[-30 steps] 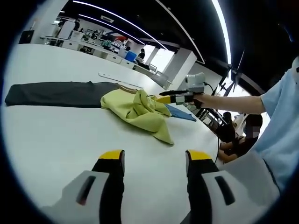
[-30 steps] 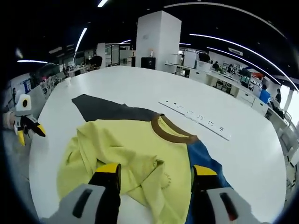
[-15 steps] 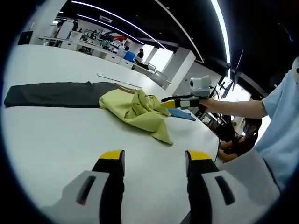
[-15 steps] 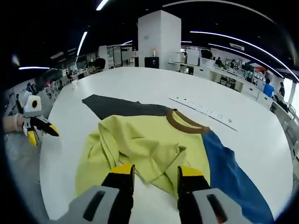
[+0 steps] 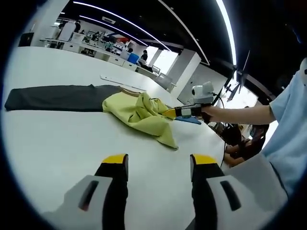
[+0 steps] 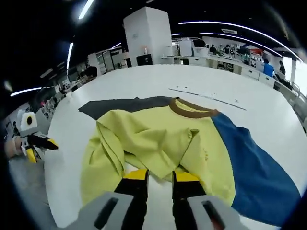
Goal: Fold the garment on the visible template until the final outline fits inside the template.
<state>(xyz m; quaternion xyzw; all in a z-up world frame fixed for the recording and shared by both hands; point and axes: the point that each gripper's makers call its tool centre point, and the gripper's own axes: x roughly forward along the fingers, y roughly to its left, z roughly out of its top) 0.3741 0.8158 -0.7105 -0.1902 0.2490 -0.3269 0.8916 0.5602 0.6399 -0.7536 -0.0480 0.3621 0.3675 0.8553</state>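
A sweatshirt with a yellow body (image 6: 158, 139), brown collar (image 6: 189, 108), dark grey sleeve (image 6: 120, 104) and blue sleeve (image 6: 259, 167) lies crumpled on the white table (image 6: 72, 191). My right gripper (image 6: 160, 175) is at the yellow hem nearest me, its jaws drawn close with fabric pinched between them. In the left gripper view the same garment (image 5: 141, 114) lies ahead, and the right gripper (image 5: 169, 113) touches its near right side, held by a hand. My left gripper (image 5: 159, 161) hovers open over bare table, well short of the garment. It appears small at the far left, left gripper (image 6: 42, 146).
A long white strip (image 6: 206, 95) lies on the table beyond the collar, also seen as a white strip (image 5: 122, 81). A person's pale blue sleeve (image 5: 288, 120) fills the right side. Desks, a white pillar (image 6: 146, 36) and distant people stand behind the table.
My right gripper's jaws have drawn together onto the yellow hem, and it has dropped lower toward the table. My left gripper stays open and still.
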